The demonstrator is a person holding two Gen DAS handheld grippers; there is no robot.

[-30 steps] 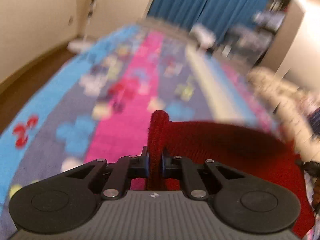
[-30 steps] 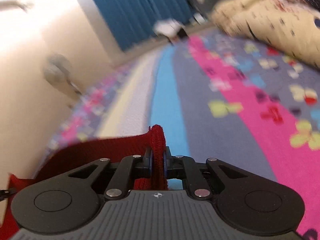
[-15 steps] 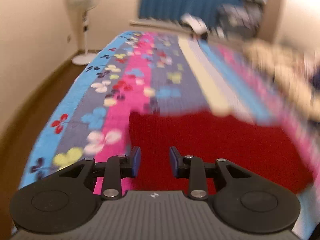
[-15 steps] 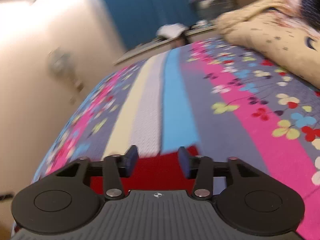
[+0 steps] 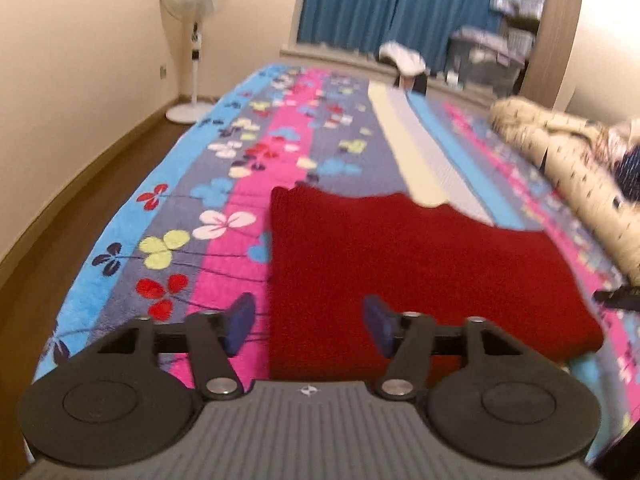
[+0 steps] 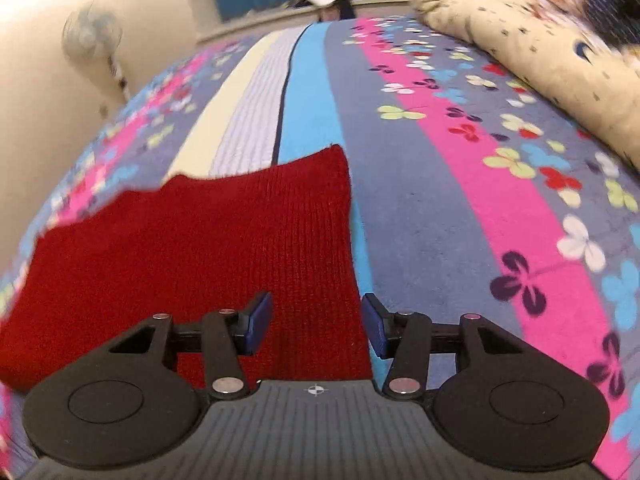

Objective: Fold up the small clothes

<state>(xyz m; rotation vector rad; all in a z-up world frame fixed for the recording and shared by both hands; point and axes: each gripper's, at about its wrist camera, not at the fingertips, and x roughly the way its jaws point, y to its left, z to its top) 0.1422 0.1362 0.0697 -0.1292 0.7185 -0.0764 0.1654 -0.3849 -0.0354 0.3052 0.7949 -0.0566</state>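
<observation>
A dark red knitted garment (image 5: 400, 264) lies flat on the striped flowered bedspread (image 5: 188, 216). It also shows in the right wrist view (image 6: 208, 248). My left gripper (image 5: 308, 328) is open and empty above the garment's near left edge. My right gripper (image 6: 316, 324) is open and empty above the garment's near right edge. Neither gripper touches the cloth.
A cream patterned quilt (image 5: 568, 168) is bunched along the bed's right side, also in the right wrist view (image 6: 528, 36). A standing fan (image 5: 192, 40) is by the left wall. Blue curtains (image 5: 400, 4) and cluttered shelves (image 5: 492, 56) lie beyond the bed's far end.
Both grippers were shut on folds of the red garment a second ago. They let go, opened wide and drew back; the garment now lies flat on the bed.
</observation>
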